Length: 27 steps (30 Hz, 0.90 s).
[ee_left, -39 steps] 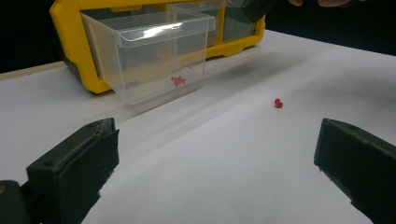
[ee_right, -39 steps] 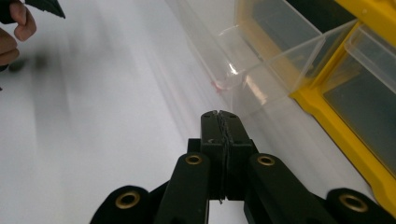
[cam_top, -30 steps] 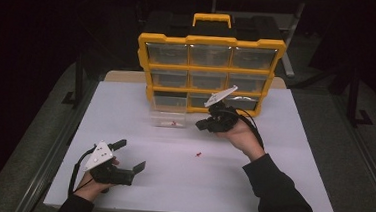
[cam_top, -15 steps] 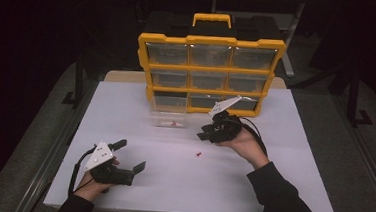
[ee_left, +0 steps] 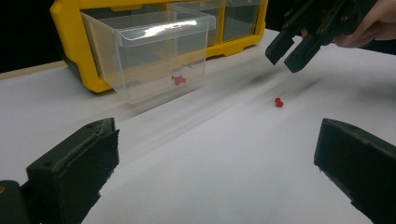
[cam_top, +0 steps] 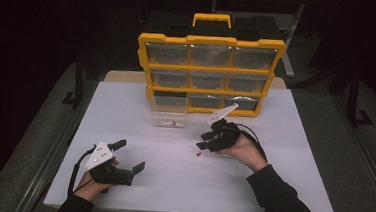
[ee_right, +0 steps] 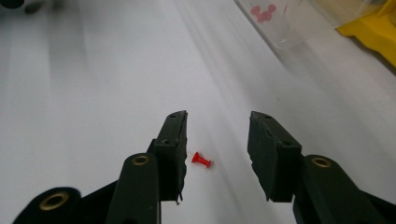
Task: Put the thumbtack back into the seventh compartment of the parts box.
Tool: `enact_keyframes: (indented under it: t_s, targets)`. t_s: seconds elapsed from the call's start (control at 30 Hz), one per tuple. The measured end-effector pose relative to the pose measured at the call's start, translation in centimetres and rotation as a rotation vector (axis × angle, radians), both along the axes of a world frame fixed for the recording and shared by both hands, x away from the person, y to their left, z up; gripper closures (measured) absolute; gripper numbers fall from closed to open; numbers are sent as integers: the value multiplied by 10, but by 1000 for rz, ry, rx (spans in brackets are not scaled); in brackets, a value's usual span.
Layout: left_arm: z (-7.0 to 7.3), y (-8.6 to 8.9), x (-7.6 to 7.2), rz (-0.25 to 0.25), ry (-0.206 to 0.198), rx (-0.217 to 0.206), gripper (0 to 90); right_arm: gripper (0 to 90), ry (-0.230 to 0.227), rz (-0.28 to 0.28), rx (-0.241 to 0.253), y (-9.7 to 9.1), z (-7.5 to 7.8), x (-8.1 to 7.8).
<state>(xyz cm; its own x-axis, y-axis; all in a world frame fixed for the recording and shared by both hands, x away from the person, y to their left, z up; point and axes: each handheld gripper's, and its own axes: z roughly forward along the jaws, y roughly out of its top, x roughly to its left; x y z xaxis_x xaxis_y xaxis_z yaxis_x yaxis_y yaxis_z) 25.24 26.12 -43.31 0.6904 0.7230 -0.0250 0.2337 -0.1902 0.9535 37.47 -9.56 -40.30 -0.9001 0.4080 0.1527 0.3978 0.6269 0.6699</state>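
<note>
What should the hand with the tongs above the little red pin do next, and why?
Probably lower the right tongs a bit more and close them on the red pushpin. They have just been opening, the pin lies loose on the white table between the jaws, and the clear drawer already holds one.

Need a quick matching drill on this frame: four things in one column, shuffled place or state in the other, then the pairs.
Things:
1. red pushpin
2. clear drawer
3. left gripper
4. right gripper

Places or states:
A. pulled out of the yellow organizer, a small red piece inside
B. jaws wide open, low near the table's front edge
C. lying loose on the white table
D. jaws just been opening, poised over the pushpin, not gripping it

Pairs: 1-C, 2-A, 3-B, 4-D
</note>
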Motion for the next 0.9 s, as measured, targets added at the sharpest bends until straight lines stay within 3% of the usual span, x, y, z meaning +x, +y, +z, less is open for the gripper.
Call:
enact_keyframes:
  t_s: [0.07, 0.13, 0.37, 0.9]
  targets:
    - [0, 0, 0, 0, 0, 1, 0, 566, -16, 23, -14, 0, -3, 2]
    - [0, 0, 0, 0, 0, -1, 0, 569, 3, 31, -19, 1, -6, 1]
    - [0, 0, 0, -1, -2, 2, 0, 590, 0, 89, -39, 7, -16, 1]
    - [0, 0, 0, -3, -3, 8, 0, 676, 4, 131, -86, 14, -32, 3]
